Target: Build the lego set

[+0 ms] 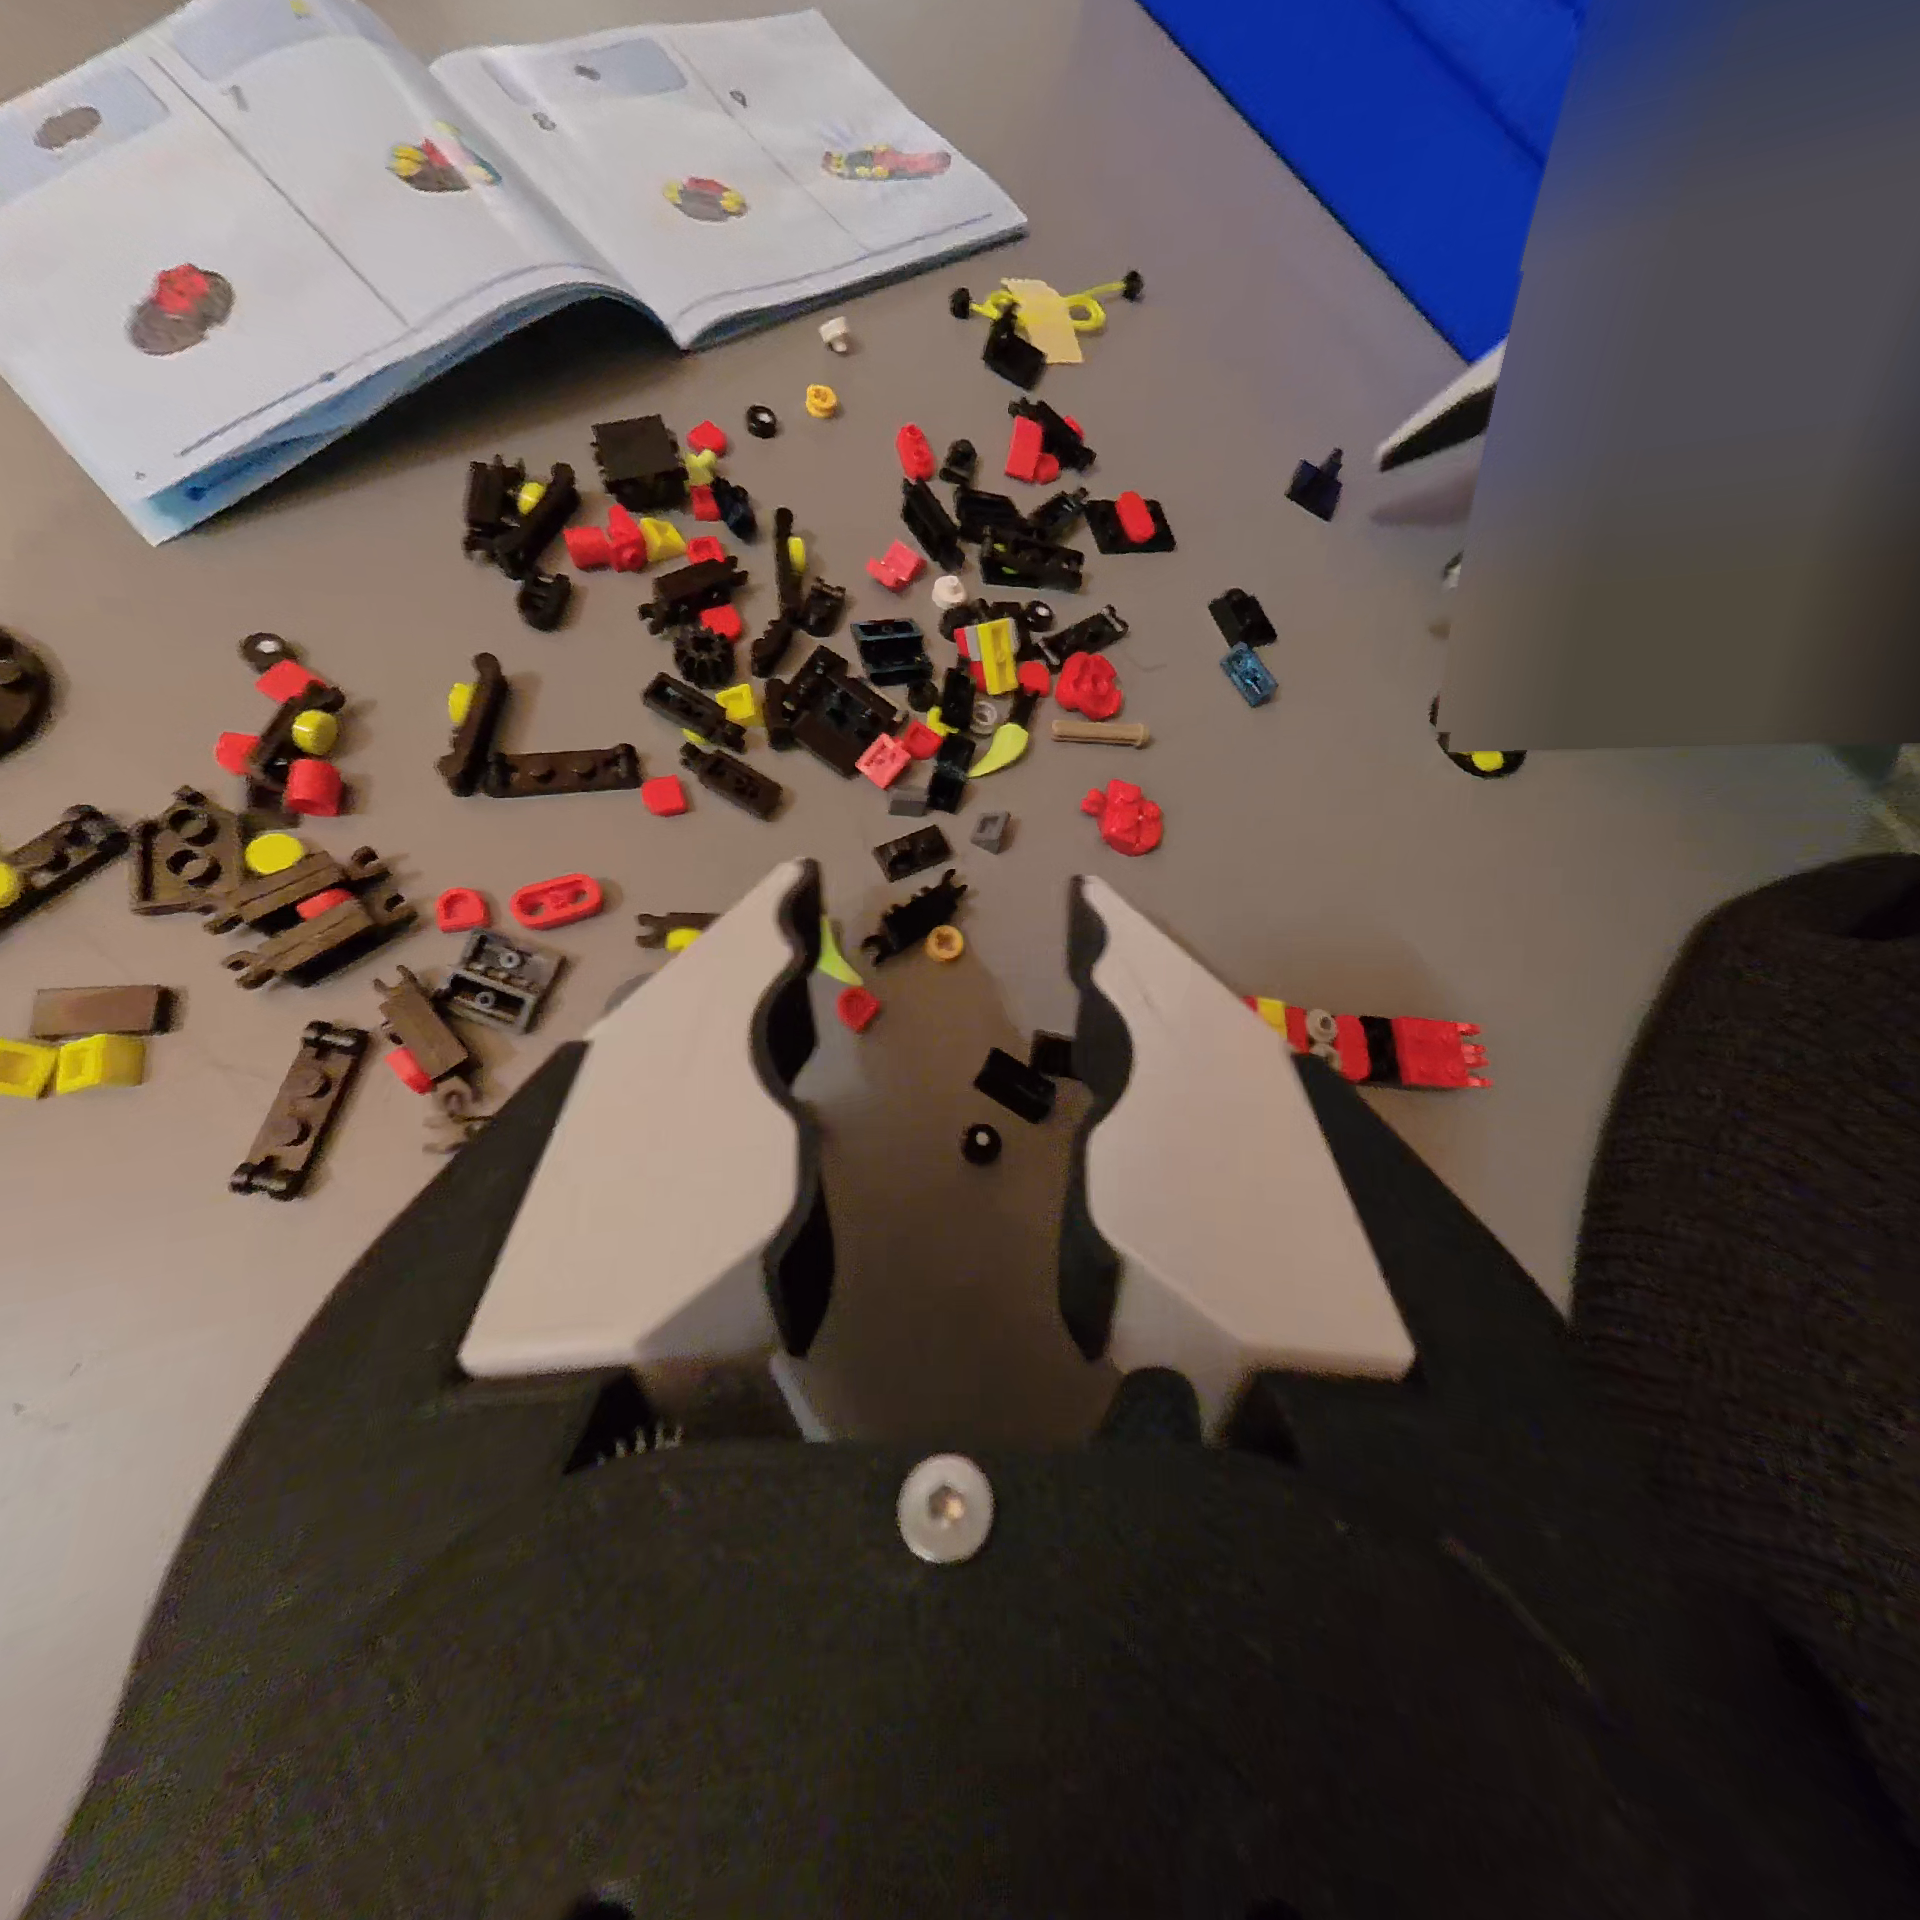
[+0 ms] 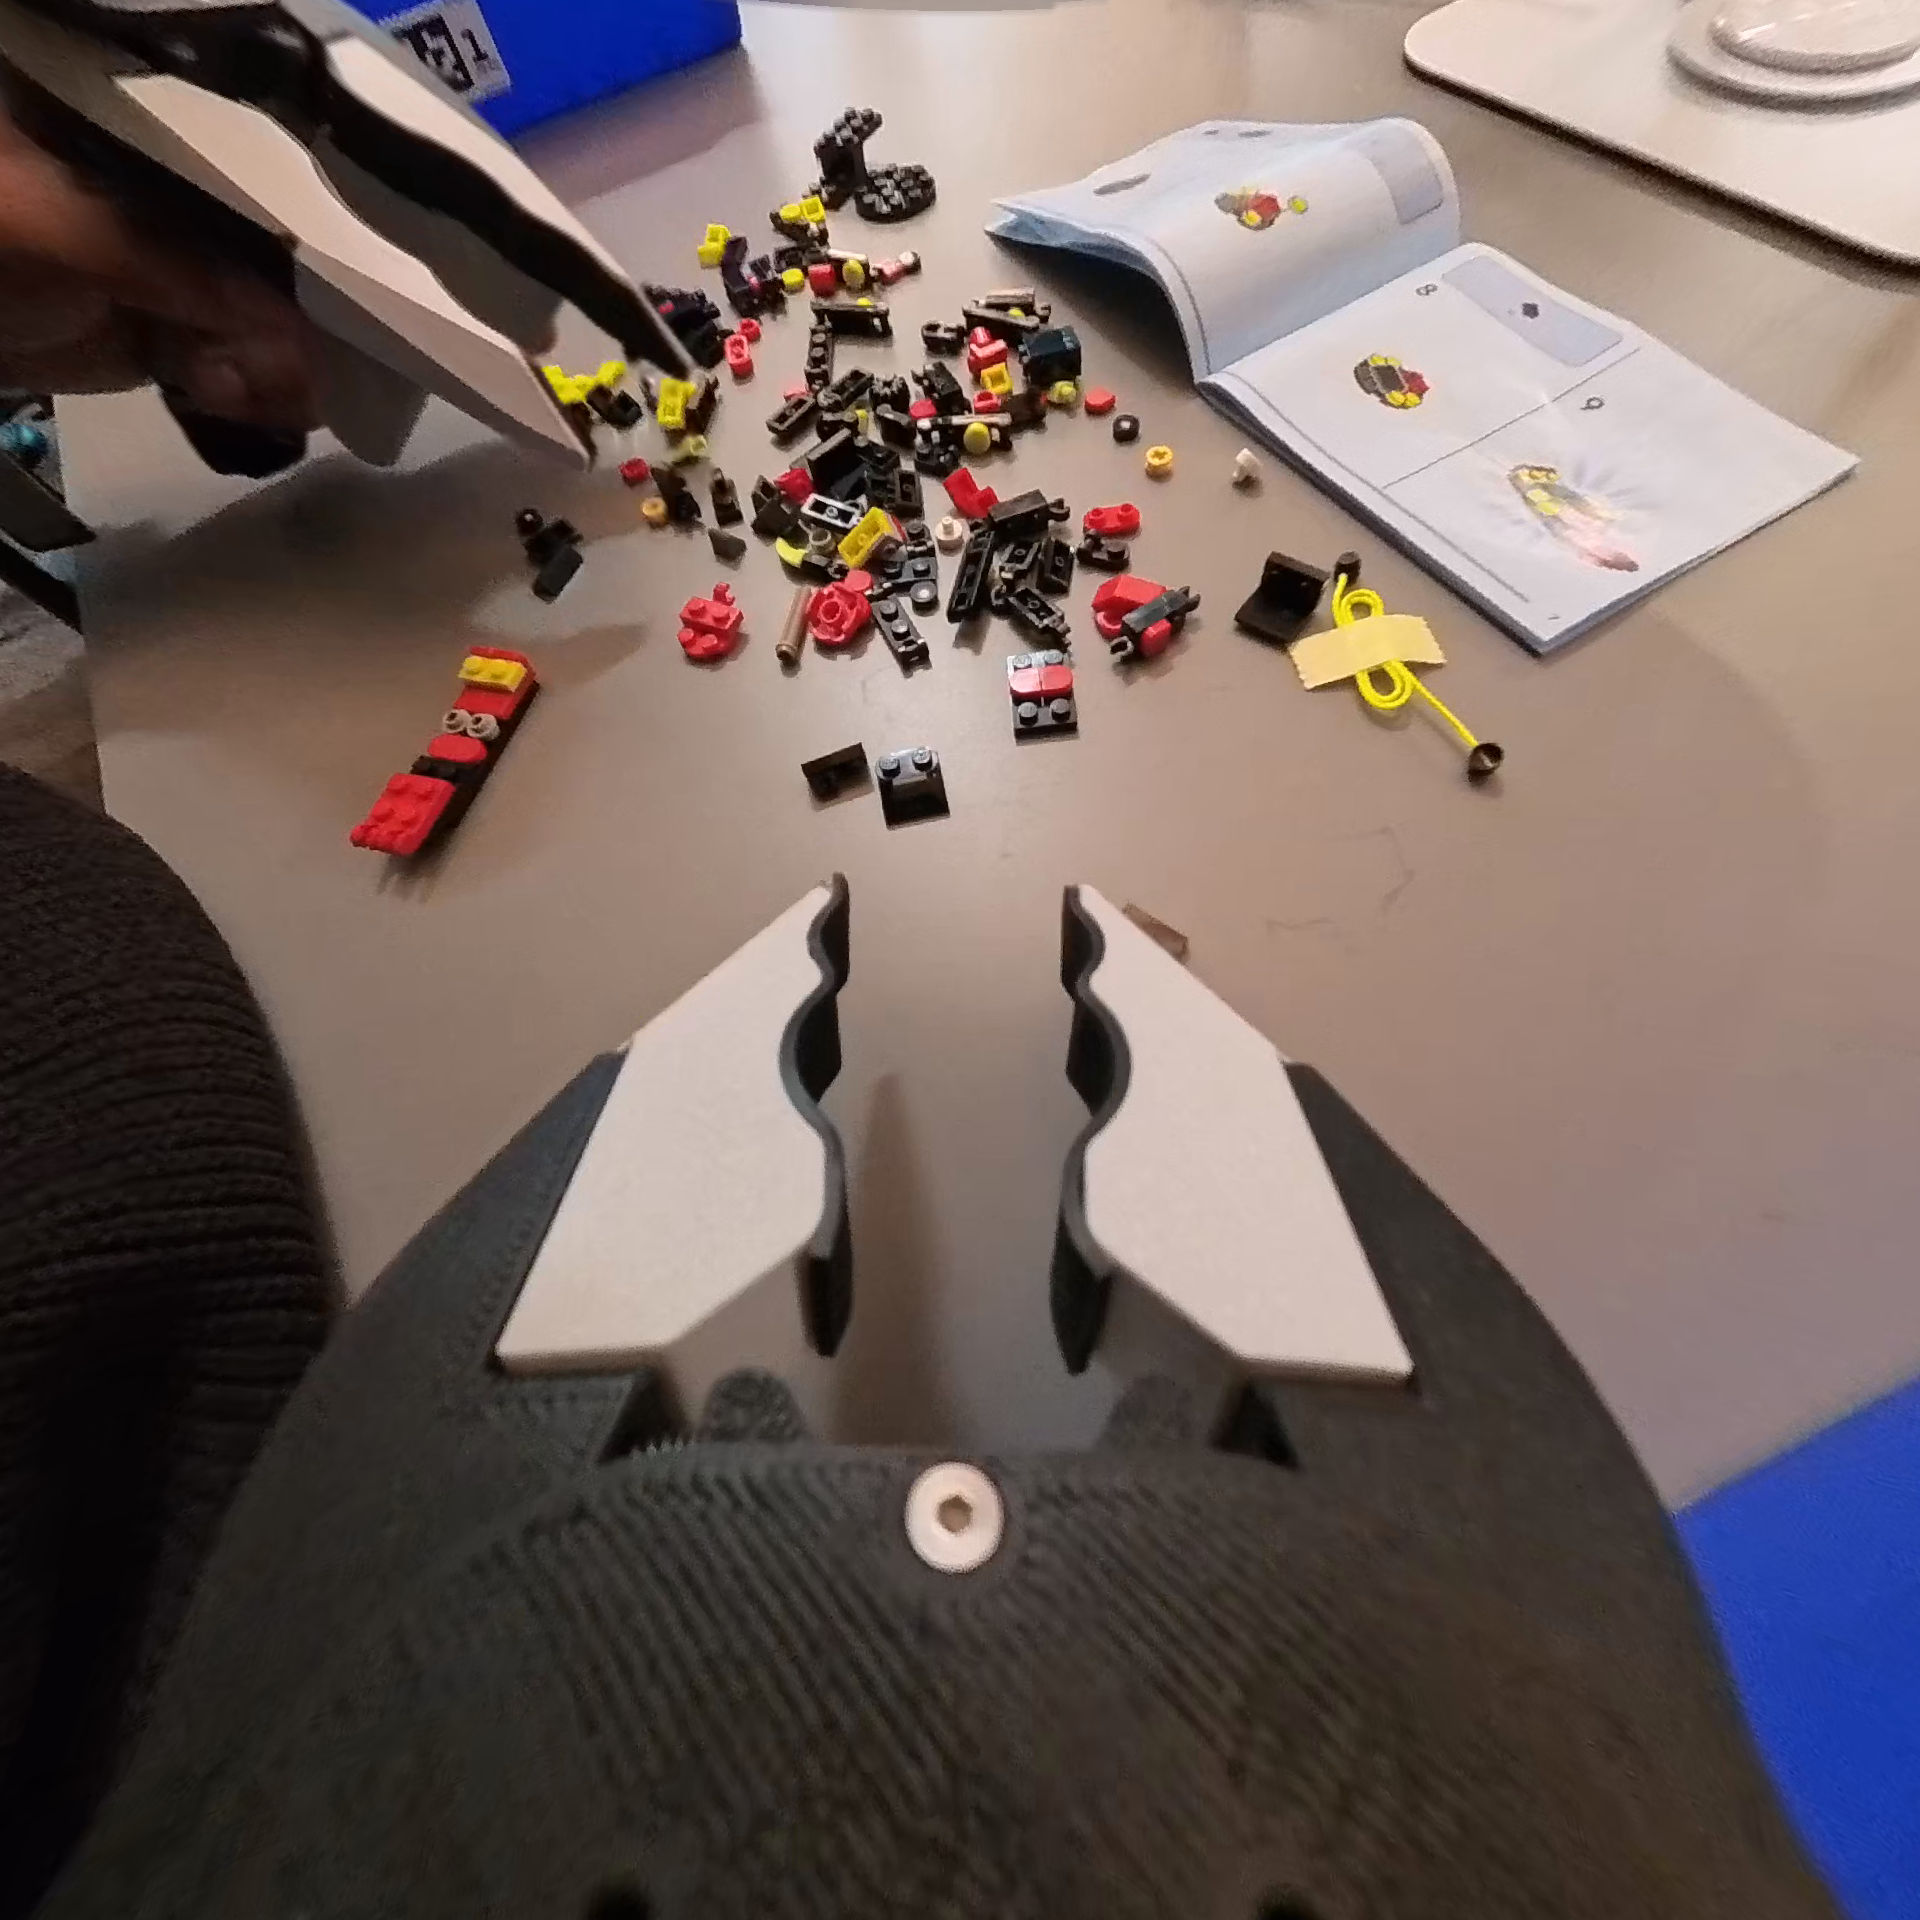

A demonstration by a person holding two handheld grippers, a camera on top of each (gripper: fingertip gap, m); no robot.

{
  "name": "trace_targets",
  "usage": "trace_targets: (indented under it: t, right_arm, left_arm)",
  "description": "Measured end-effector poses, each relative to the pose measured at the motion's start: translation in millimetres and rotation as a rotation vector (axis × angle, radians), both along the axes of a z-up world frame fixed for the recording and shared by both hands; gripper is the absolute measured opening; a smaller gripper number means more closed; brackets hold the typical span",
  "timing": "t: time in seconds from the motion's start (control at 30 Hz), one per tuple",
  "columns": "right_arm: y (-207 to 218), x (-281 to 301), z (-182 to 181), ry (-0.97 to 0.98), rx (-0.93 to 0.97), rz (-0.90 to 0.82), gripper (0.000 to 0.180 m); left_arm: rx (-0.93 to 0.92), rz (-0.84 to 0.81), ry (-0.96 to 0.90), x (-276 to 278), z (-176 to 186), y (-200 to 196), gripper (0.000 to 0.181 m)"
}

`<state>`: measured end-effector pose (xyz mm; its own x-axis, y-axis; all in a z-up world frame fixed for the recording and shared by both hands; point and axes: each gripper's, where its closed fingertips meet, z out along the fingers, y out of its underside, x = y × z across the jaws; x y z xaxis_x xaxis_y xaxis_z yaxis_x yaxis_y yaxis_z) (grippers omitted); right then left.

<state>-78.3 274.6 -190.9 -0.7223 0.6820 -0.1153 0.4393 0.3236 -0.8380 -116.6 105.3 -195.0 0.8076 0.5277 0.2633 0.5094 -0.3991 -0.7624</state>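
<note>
Many small black, red and yellow lego pieces (image 1: pixel 831 644) lie scattered on the grey table (image 1: pixel 1299 727). A partly built red, black and yellow strip (image 1: pixel 1371 1044) lies just right of my left gripper (image 1: pixel 943 891). That gripper is open and empty over the near edge of the pile, with a few small black and red pieces (image 1: pixel 1013 1086) on the table between its fingers. My right gripper (image 2: pixel 956 897) is open and empty over bare table, short of the pile (image 2: pixel 914 457). The strip (image 2: pixel 447 764) lies to its left. The left gripper (image 2: pixel 629 407) shows at upper left.
An open instruction booklet (image 1: pixel 416 208) lies beyond the pile; it also shows in the right wrist view (image 2: pixel 1455 364). A yellow string with tape (image 2: pixel 1371 655) lies near it. A black round base with a stand (image 2: pixel 883 177), a blue bin (image 2: pixel 623 52) and a pale mat (image 2: pixel 1662 125) sit farther back. A dark knitted sleeve (image 2: pixel 104 1143) is at left.
</note>
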Motion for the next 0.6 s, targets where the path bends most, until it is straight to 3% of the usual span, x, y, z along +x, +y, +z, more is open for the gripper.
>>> trace_targets:
  t: [0.1, 0.23, 0.37, 0.6]
  right_arm:
    - [-2.0, -0.1, 5.0, 0.034, -0.007, 0.01, 0.034]
    - [-2.8, 1.5, 3.5, 0.048, 0.016, 0.026, 0.02]
    - [-4.0, 1.7, 3.1, 0.041, 0.01, 0.027, 0.033]
    - [-2.7, 0.8, 3.4, 0.033, 0.004, 0.015, 0.042]
  left_arm:
    - [0.01, 0.045, 0.02, -7.2, 3.2, -3.8, 0.069]
    - [0.079, 0.061, 0.004, -9.4, 13.2, -5.5, 0.071]
    - [0.113, 0.068, -0.016, -10.5, 16.0, -8.4, 0.065]
    - [0.129, 0.108, 0.019, -17.6, 25.8, -22.5, 0.0]
